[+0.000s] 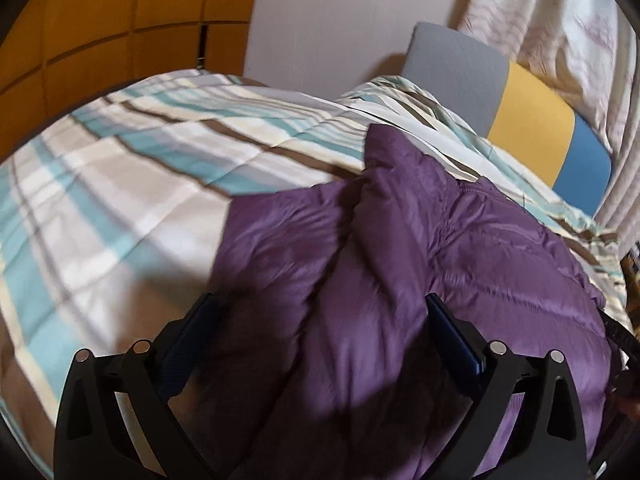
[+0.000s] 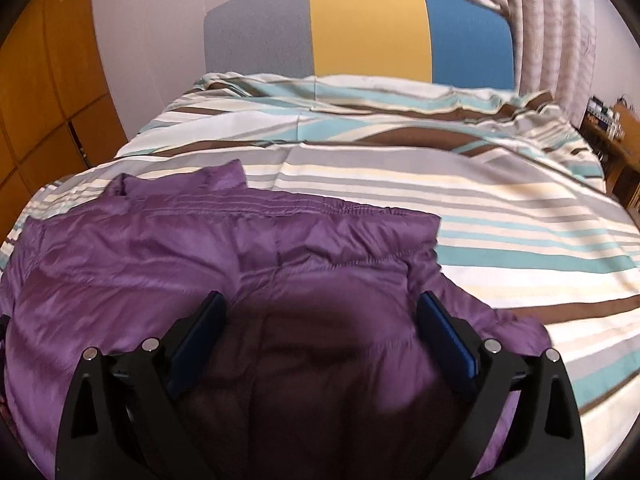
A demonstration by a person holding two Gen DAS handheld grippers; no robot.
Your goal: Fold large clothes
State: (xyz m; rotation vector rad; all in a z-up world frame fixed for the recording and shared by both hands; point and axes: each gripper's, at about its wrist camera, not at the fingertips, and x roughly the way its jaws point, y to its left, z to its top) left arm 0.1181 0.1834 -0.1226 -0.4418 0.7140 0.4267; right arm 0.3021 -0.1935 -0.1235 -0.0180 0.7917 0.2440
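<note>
A purple puffer jacket (image 1: 420,248) lies on a striped bed. It also shows in the right wrist view (image 2: 224,248), spread wide with a seam running across its far edge. My left gripper (image 1: 320,312) is open and hovers just above the jacket's folds, holding nothing. My right gripper (image 2: 322,308) is open too, just above the jacket's near part, with purple fabric between and below its fingers but not clamped.
The bed has a striped teal, brown and cream cover (image 2: 460,200). A grey, yellow and blue headboard (image 2: 368,28) stands at the far end. Orange wardrobe panels (image 1: 120,12) are at the left, curtains (image 2: 552,20) and a wooden shelf (image 2: 612,132) at the right.
</note>
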